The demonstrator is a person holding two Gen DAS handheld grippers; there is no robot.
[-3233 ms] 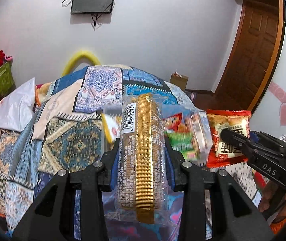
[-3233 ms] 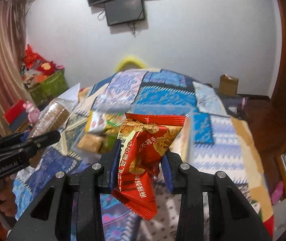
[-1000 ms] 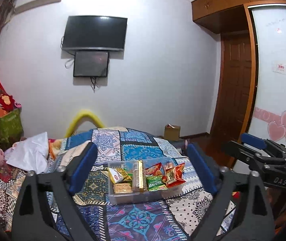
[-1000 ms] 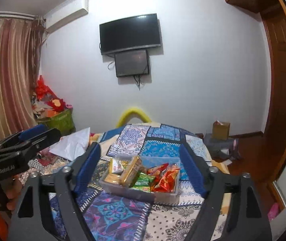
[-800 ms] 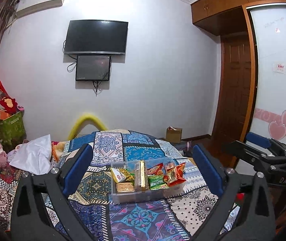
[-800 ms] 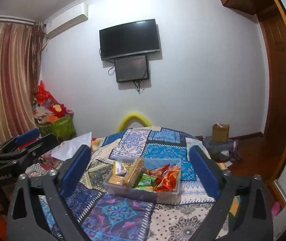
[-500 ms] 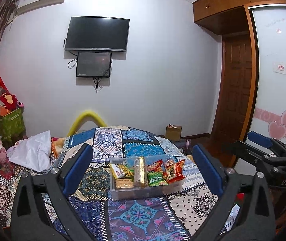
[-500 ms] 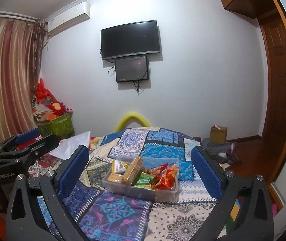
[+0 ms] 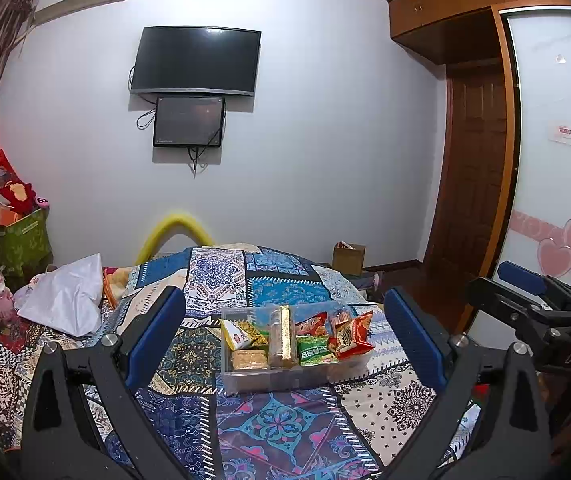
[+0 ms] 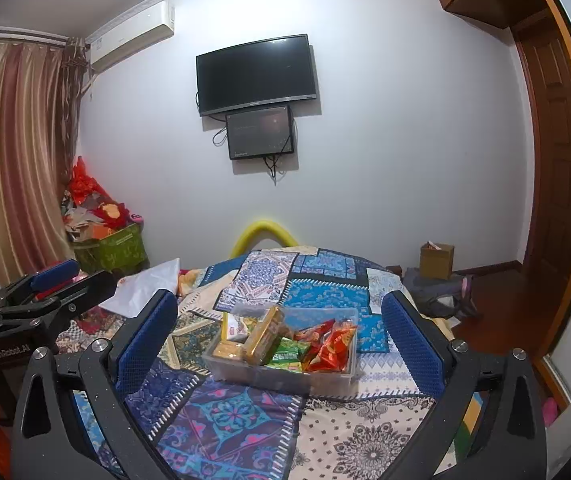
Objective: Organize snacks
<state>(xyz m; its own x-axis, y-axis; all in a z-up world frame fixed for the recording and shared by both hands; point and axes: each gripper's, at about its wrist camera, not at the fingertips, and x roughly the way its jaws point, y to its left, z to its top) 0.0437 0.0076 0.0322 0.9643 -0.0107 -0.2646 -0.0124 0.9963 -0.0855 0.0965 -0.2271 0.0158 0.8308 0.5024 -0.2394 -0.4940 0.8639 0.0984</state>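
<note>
A clear plastic box (image 9: 285, 378) stands on the patterned bedspread (image 9: 277, 424), also in the right wrist view (image 10: 269, 376). In it lie a gold biscuit roll (image 9: 281, 336), a red snack bag (image 9: 351, 336), green packets (image 9: 313, 350) and a yellow packet (image 9: 241, 334). My left gripper (image 9: 285, 332) is wide open and empty, held back above the bed. My right gripper (image 10: 281, 332) is also wide open and empty, likewise back from the box. Each gripper shows at the edge of the other's view.
A white bag (image 9: 65, 296) lies on the bed's left side. A green basket of red items (image 10: 113, 248) stands by the curtain. A yellow foam arch (image 9: 173, 228) rises behind the bed. A cardboard box (image 10: 437, 260) and a wooden door (image 9: 473, 184) are at right.
Both grippers let go of the gold biscuit roll and the red bag, which now lie in the box, opened wide and drew back. In the last half second little moved.
</note>
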